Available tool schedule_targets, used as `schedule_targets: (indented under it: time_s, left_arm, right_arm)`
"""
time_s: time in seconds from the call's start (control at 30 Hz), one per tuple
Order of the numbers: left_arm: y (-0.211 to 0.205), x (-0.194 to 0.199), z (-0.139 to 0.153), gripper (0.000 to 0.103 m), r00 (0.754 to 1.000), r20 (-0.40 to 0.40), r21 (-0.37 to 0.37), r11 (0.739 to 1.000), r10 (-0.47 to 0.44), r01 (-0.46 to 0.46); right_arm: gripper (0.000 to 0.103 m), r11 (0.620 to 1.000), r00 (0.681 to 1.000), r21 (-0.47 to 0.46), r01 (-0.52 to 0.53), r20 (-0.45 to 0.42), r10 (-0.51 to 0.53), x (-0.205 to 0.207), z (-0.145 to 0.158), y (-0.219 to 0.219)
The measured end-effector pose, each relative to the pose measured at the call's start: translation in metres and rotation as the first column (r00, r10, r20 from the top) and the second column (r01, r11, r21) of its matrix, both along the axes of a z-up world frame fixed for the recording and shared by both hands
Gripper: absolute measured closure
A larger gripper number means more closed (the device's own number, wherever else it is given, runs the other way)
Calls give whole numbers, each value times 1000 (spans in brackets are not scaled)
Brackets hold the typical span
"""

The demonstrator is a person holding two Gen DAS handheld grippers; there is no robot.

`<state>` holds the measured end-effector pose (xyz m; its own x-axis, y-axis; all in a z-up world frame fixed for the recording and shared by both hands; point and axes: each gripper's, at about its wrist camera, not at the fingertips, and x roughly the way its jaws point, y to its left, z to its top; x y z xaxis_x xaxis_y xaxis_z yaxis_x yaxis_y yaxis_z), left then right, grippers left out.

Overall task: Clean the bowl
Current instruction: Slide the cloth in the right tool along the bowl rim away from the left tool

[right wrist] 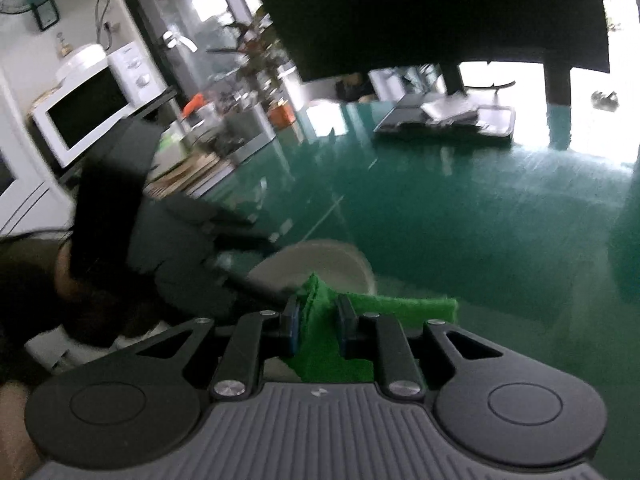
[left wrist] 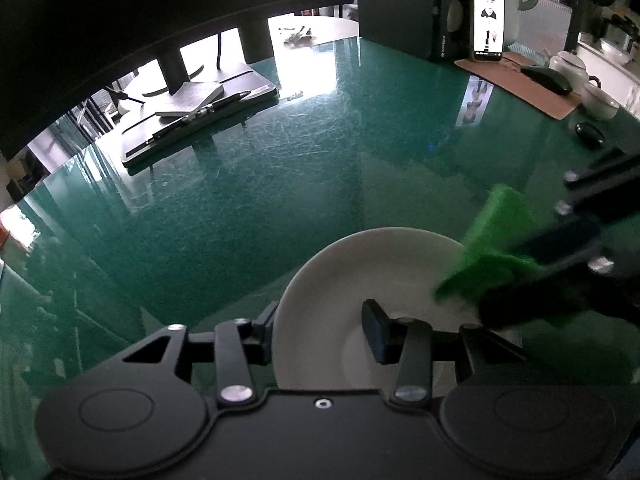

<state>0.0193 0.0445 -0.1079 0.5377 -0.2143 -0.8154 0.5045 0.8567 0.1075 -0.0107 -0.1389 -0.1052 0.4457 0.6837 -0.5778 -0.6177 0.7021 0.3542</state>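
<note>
A white bowl (left wrist: 384, 264) stands tilted on the green glass table (left wrist: 248, 168). My left gripper (left wrist: 320, 328) is shut on the bowl's near rim, one finger outside and one inside. My right gripper (right wrist: 316, 320) is shut on a folded green cloth (right wrist: 384, 304). In the left wrist view the cloth (left wrist: 492, 240) and the right gripper (left wrist: 560, 276) come in from the right over the bowl's right rim. The bowl also shows in the right wrist view (right wrist: 320, 260), just beyond the cloth. That view is blurred.
A black stand with a notebook and pen (left wrist: 200, 108) sits at the far left. A phone (left wrist: 488, 20), speaker (left wrist: 400, 4), brown mat with mouse (left wrist: 548, 76) and white cups (left wrist: 596, 96) are at the far right. A microwave (right wrist: 92, 104) and clutter stand off the table.
</note>
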Motion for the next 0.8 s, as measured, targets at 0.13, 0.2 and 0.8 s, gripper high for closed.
schedule_targets:
  time_s: [0.13,0.2,0.8]
  left_arm:
    - [0,0,0,61,1000,1,3,1000,2,-2]
    - [0,0,0,61,1000,-1,1,1000,2,-2]
    - [0,-2,0,61,1000,-1,4,1000,-3,3]
  right_arm:
    - [87,1000,999,-16,23,29,-23,5,1,1]
    - [87,999,998,-16,46,38,-45,10,1,1]
    - [91,999,999,-46,21,31,-20,20,1,3]
